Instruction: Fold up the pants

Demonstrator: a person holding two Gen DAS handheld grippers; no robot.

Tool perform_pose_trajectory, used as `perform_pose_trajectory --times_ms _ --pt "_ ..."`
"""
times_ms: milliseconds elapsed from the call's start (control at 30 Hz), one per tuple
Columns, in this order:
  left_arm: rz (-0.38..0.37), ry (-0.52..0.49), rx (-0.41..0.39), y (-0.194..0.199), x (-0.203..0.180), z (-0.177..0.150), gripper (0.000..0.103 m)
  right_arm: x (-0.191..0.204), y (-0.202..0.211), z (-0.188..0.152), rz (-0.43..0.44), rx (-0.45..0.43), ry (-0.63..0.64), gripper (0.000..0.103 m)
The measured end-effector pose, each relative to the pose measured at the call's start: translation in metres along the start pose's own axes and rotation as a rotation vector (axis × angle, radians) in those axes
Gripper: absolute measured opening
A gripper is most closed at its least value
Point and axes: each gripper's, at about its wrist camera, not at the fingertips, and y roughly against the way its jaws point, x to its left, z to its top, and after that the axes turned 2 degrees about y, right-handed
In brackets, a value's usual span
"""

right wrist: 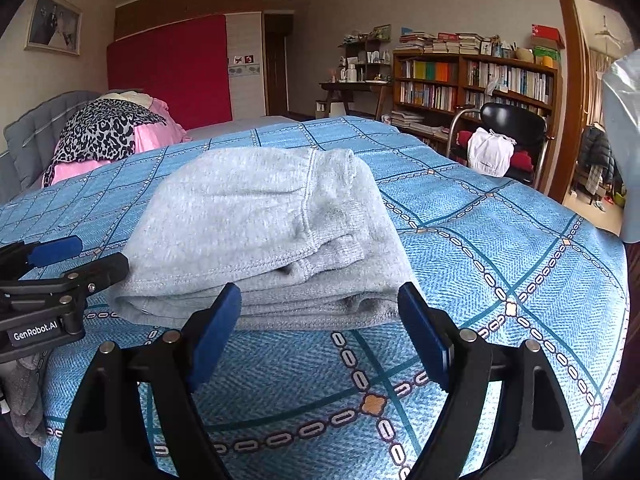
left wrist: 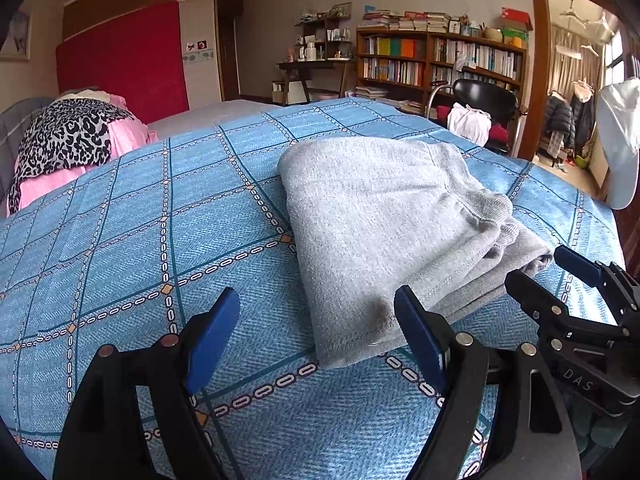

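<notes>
On the blue checked bedspread (left wrist: 120,240), near its front edge, lie folded grey knit pants (left wrist: 380,220) — left gripper (left wrist: 316,336) and right gripper (right wrist: 320,332) jaws spread, empty.

bed (left wrist: 120,240), blue checked cover; folded grey pants (left wrist: 380,220) on it; leopard-print and pink bedding (left wrist: 68,140) at far end.

Pants (right wrist: 256,216): light heather grey. Bedspread (right wrist: 500,240): blue herringbone weave, teal grid lines, white chain-link bands, tan diamonds at crossings. Gripper fingers (right wrist: 214,334): blue pads on black frames. Wall panel (right wrist: 172,68): solid red. Garment (right wrist: 100,132): black-and-grey leopard print over pink.
</notes>
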Motion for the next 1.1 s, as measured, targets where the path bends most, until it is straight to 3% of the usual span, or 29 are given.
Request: perform_pose_trajectory --times_ms 467,567,1100 --pt "0.007 0.006 -0.007 -0.002 0.000 -0.001 0.079 -0.001 -0.006 0.006 0.008 0.011 -0.014 0.085" --pt "0.004 0.007 -0.014 -0.001 -0.001 -0.001 0.090 -0.003 -0.007 0.005 0.010 0.017 -0.017 0.085" --pt "0.030 -0.004 -0.029 0.001 -0.008 -0.002 0.094 0.001 -0.008 -0.002 -0.015 0.007 0.000 0.085"
